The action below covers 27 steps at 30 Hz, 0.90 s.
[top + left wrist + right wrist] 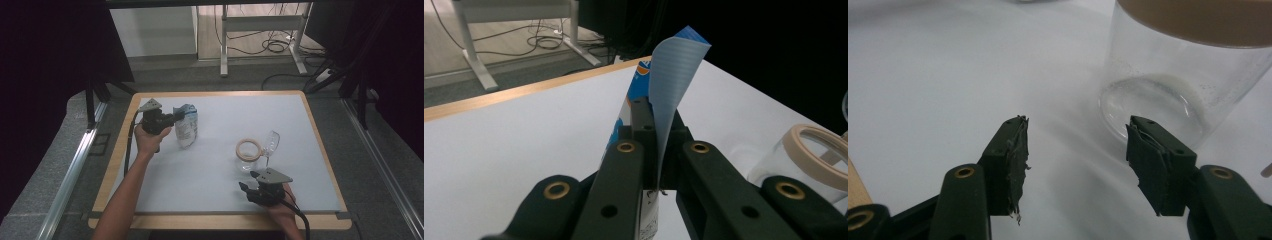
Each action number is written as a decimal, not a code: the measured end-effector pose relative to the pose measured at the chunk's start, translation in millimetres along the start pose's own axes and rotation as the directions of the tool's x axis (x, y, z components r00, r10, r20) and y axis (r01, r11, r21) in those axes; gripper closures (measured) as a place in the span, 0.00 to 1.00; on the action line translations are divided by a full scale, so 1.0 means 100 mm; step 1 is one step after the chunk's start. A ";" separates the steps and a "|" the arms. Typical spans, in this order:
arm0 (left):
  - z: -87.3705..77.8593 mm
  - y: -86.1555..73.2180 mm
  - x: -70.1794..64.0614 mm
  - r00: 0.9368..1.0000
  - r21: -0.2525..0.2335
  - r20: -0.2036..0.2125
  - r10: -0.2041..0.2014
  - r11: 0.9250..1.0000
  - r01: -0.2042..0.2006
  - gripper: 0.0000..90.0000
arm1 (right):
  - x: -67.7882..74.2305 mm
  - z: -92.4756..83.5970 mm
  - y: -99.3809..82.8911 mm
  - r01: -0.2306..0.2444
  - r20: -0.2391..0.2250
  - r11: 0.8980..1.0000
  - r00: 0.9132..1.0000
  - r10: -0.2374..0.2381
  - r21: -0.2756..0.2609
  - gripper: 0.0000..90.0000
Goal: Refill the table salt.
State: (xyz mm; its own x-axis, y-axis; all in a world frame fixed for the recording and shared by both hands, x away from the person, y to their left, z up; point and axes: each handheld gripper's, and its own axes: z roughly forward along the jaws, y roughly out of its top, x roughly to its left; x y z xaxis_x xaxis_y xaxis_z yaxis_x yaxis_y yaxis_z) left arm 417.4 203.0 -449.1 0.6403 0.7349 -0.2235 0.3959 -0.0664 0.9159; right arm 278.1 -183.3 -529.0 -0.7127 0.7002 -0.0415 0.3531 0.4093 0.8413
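Right tongs (1075,165) jaws apart, empty, low at 6 o'clock on the counter (310,200), aimed at the glass jar (247,159) just ahead. Best move, I judge: centre the jar between the jaws before closing, grip low on the wall, it's slick. Jar looks empty bar a faint whitish film at its base; tan rim (248,149), open lid tipped beside it. Left tongs (656,150) at 10 o'clock clamped on the blue-white pouch (674,85), held upright; contents unseen.
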 end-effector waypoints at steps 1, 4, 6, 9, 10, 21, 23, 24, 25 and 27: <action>-0.01 0.01 -0.01 1.000 -0.002 0.001 0.001 1.000 -0.001 1.00 | 0.00 0.00 0.00 0.002 0.001 1.000 1.000 -0.002 0.001 0.47; -0.04 0.05 -0.04 1.000 -0.008 0.014 0.002 1.000 -0.002 1.00 | 0.02 0.00 0.01 0.003 0.002 1.000 1.000 -0.003 -0.008 0.47; -0.06 0.07 -0.07 1.000 -0.009 0.020 -0.003 1.000 0.003 1.00 | 0.02 0.00 0.01 0.006 0.001 1.000 1.000 -0.006 -0.012 0.47; -0.09 0.09 -0.13 0.999 -0.013 0.037 0.000 1.000 0.000 1.00 | 0.05 -0.01 0.03 0.013 0.000 1.000 1.000 -0.013 -0.025 0.47; -0.11 0.10 -0.16 0.999 -0.015 0.045 0.000 1.000 0.001 1.00 | 0.06 -0.01 0.03 0.018 0.000 0.999 1.000 -0.018 -0.029 0.47; -0.26 0.16 -0.47 0.994 -0.023 0.112 0.005 1.000 -0.003 1.00 | 0.35 0.06 0.13 0.100 0.002 0.991 0.995 -0.100 -0.086 0.47; -0.26 0.16 -0.53 0.993 -0.018 0.118 0.013 1.000 -0.011 1.00 | 0.41 0.10 0.16 0.122 0.000 0.989 0.993 -0.122 -0.082 0.47; -0.26 0.16 -0.56 0.992 -0.016 0.123 0.015 1.000 -0.013 1.00 | 0.44 0.13 0.18 0.134 0.000 0.988 0.991 -0.135 -0.079 0.47; -0.27 0.16 -0.58 0.991 -0.014 0.130 0.020 1.000 -0.019 1.00 | 0.46 0.15 0.20 0.150 0.006 0.986 0.989 -0.150 -0.079 0.47; -0.27 0.17 -0.65 0.991 -0.014 0.134 0.027 1.000 -0.025 1.00 | 0.51 0.21 0.23 0.163 0.004 0.983 0.987 -0.163 -0.083 0.47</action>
State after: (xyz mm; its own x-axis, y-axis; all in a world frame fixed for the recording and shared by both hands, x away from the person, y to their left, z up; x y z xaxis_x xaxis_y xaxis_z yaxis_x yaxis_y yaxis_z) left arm 364.7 172.9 -410.2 0.7334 0.6354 -0.2416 0.3706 -0.0757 0.9257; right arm 262.7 -125.9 -522.9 -0.7581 0.6267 -0.1805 0.1806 0.4676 0.8653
